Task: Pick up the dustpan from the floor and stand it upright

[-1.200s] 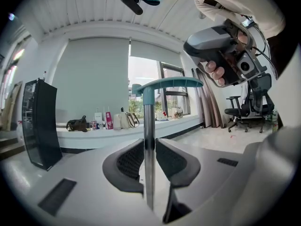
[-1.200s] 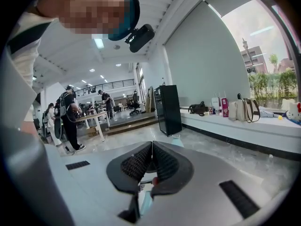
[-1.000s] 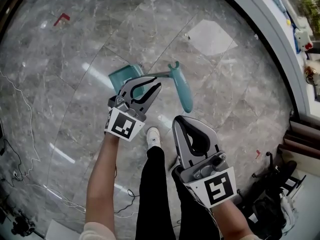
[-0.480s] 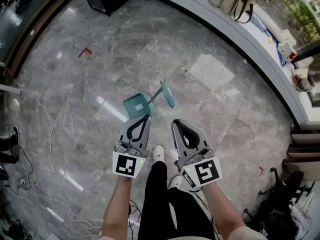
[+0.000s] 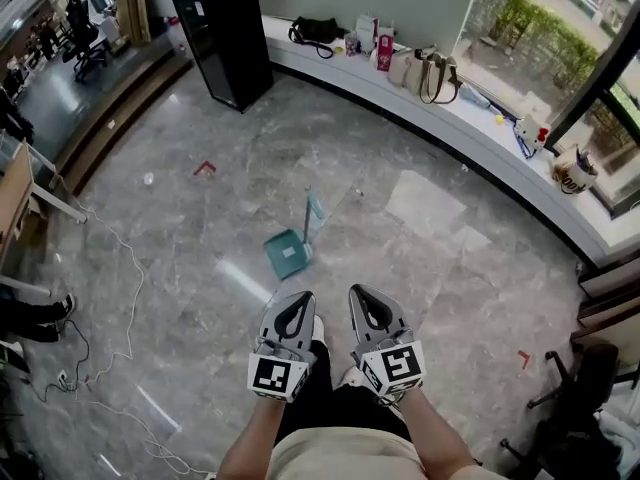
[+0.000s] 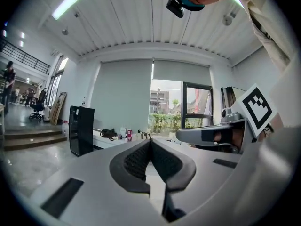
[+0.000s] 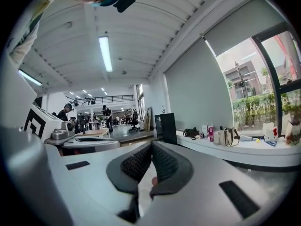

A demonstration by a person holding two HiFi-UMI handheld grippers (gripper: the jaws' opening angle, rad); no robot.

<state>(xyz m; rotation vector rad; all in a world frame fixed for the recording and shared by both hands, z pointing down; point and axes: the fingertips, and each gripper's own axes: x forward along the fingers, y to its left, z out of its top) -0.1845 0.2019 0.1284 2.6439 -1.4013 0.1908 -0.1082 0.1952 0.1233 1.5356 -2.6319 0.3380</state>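
The teal dustpan (image 5: 289, 253) rests on the grey marble floor ahead of me, its pan down and its handle (image 5: 312, 211) rising from it. Nothing touches it. My left gripper (image 5: 303, 297) and right gripper (image 5: 358, 292) are held side by side close to my body, well short of the dustpan. Both are shut with nothing between the jaws. In the left gripper view the left gripper (image 6: 150, 141) points level at the far wall, with the right gripper (image 6: 211, 134) beside it. The right gripper view shows its own jaws (image 7: 151, 144) closed too. The dustpan is outside both gripper views.
A black cabinet (image 5: 226, 38) stands at the back. A curved white window ledge (image 5: 470, 118) carries bags and small items. Cables (image 5: 108, 298) trail over the floor at the left, a red tape mark (image 5: 204, 167) lies beyond the dustpan, and a chair base (image 5: 575, 388) sits at the right.
Both grippers have drawn back from the dustpan to my body. The view has risen, so the dustpan now looks small and far, standing alone with its handle up.
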